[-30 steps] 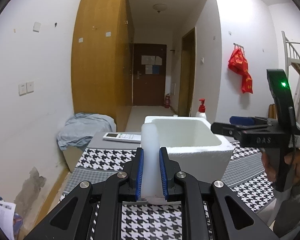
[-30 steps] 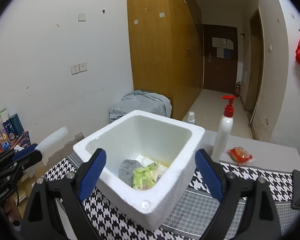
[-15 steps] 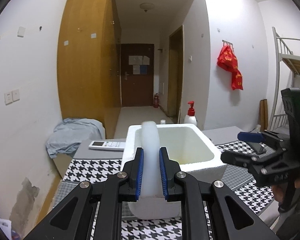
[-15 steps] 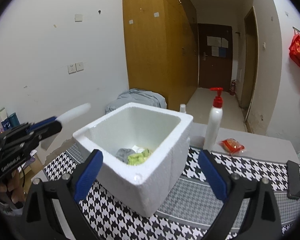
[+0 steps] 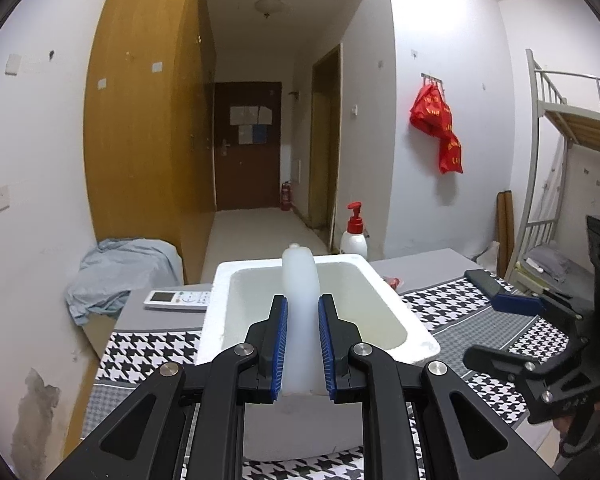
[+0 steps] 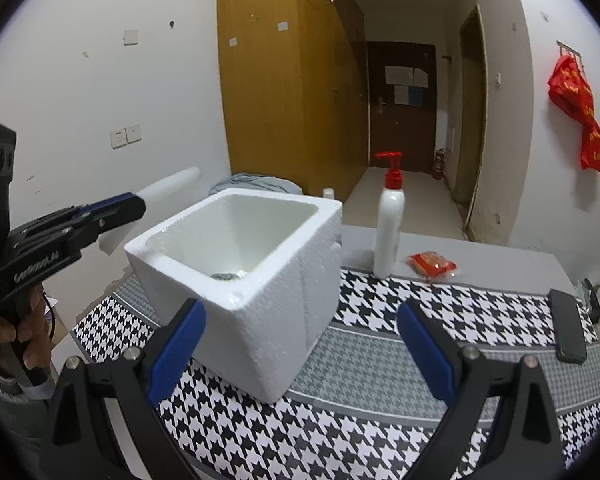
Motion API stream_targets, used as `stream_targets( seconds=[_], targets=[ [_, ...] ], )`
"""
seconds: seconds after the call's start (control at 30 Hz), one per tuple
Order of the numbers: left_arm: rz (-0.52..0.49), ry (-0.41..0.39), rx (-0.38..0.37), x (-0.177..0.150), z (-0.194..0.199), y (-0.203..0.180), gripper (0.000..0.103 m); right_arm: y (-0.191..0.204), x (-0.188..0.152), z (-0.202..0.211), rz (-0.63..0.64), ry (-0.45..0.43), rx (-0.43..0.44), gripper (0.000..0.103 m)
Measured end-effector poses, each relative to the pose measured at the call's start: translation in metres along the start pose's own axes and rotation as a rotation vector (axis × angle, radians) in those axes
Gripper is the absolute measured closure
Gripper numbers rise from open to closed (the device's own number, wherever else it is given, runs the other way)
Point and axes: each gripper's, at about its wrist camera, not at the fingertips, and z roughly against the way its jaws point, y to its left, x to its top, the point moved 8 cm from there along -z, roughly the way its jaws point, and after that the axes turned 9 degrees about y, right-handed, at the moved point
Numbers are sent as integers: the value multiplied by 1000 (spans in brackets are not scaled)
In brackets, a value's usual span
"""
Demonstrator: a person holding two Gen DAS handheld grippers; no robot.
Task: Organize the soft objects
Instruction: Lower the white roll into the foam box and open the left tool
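Note:
My left gripper [image 5: 302,312] is shut on a translucent white soft bottle [image 5: 300,280] and holds it in the air just in front of the white foam box [image 5: 416,340]. In the right wrist view the left gripper [image 6: 134,200] reaches in from the left with the bottle [image 6: 172,184] sticking out beside the foam box [image 6: 284,280]. A grey item [image 6: 225,276] lies on the box floor. My right gripper [image 6: 300,340] is open and empty, low over the houndstooth cloth in front of the box.
A red-pump lotion bottle [image 6: 389,224], a red snack packet [image 6: 432,264] and a black phone [image 6: 567,328] lie on the table to the right. A remote [image 5: 178,300] lies left of the box. A grey cloth heap [image 5: 120,268] sits beyond the table.
My left gripper has swung right with the bottle, from beside the box to facing it. My right gripper has dropped lower and drawn back, so the box contents are mostly hidden.

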Motion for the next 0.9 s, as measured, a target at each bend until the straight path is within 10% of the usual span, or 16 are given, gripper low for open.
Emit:
stream_targets(
  seconds=[0.9],
  targets=[
    [-10,80,-12,18,-54,-5,86,-23,-22,11,-62,15,-74,5]
  ],
)
